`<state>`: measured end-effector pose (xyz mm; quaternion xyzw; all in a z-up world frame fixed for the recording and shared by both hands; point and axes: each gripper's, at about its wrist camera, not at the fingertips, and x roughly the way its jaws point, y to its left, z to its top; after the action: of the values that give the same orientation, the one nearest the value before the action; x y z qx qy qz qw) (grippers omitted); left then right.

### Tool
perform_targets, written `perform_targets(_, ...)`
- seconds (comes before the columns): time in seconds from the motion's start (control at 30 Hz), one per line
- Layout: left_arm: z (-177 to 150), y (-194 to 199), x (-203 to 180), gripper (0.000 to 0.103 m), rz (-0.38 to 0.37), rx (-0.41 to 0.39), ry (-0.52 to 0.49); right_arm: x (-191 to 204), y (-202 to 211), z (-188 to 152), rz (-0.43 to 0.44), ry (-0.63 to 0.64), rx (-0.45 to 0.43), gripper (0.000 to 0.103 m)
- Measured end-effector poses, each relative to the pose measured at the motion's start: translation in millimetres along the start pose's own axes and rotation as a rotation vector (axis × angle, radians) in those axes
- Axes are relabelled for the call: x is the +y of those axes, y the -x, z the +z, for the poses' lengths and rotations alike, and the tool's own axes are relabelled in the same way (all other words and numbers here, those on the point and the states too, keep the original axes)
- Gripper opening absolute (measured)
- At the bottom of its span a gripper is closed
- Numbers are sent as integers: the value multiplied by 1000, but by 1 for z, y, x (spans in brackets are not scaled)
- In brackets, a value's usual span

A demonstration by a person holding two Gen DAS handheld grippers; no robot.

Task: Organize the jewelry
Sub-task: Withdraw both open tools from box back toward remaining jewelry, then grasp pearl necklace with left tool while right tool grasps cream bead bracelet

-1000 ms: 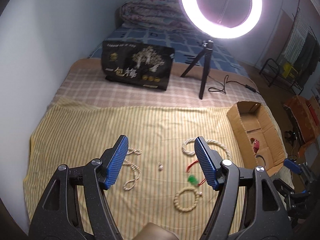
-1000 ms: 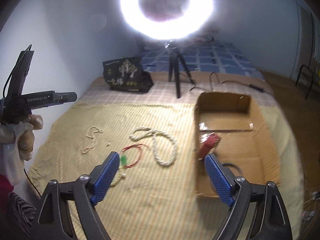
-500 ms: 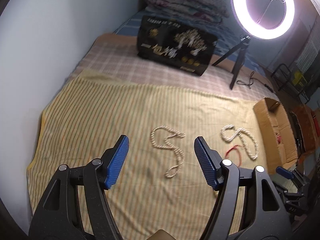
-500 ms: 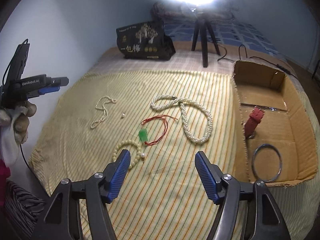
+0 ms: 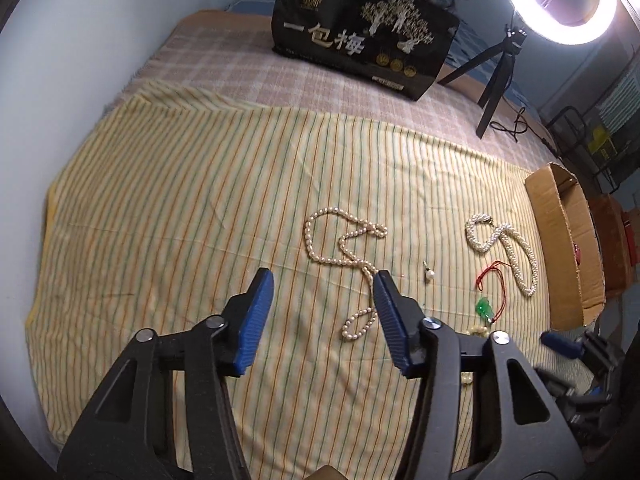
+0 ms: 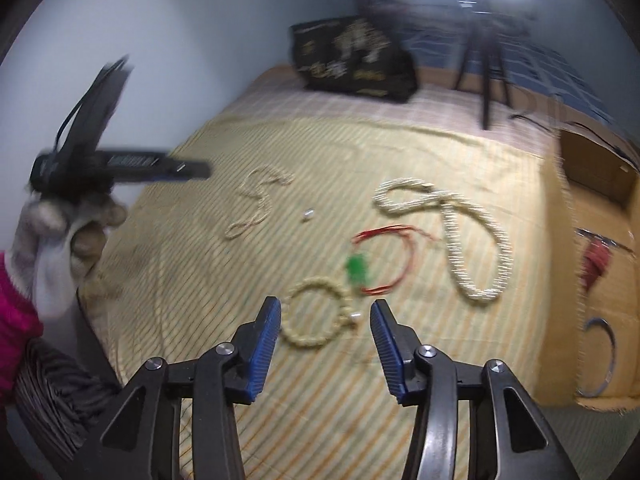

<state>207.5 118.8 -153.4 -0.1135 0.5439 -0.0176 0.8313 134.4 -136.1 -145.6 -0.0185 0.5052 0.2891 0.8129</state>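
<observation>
Both grippers are spread wide and empty: the left gripper (image 5: 323,292) over a thin pearl necklace (image 5: 345,254) at frame centre, the right gripper (image 6: 325,322) over a bead bracelet (image 6: 316,312) at lower centre, where its blurred view risks snagging the red cord (image 6: 390,258) beside it.

Black-framed left claw (image 5: 324,280) with ribbed blue pads (image 5: 256,316), silver screws; white glove (image 6: 48,256), pink sleeve (image 6: 14,316)

Black bag (image 5: 362,36): large white characters "一包梅"; smaller print above too small to read.
</observation>
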Motion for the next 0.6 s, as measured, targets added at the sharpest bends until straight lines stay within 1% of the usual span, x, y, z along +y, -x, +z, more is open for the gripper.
perform_targets(0.03,0,-3,1,52,-4,8,7,6,-5,0,7,24,13,45)
perform_targets(0.13,0,-15,2,51,-8,36,20,23,-20,-3,17,101,59,45)
perform_targets(0.2,-1,-21,1,47,-7,51,21,33,-28,-5,23,144,82,45)
perform_targets(0.23,-1,-24,0,47,-7,59,24,38,-32,-6,25,164,95,45)
perform_targets(0.3,-2,-29,-2,47,-5,68,30,44,-39,-8,14,193,113,45)
perform_targets(0.43,-1,-39,-7,47,-13,91,45,49,-49,-12,-8,212,137,44)
perform_targets(0.6,6,-50,-16,45,-26,103,67,48,-58,-13,-19,217,163,41)
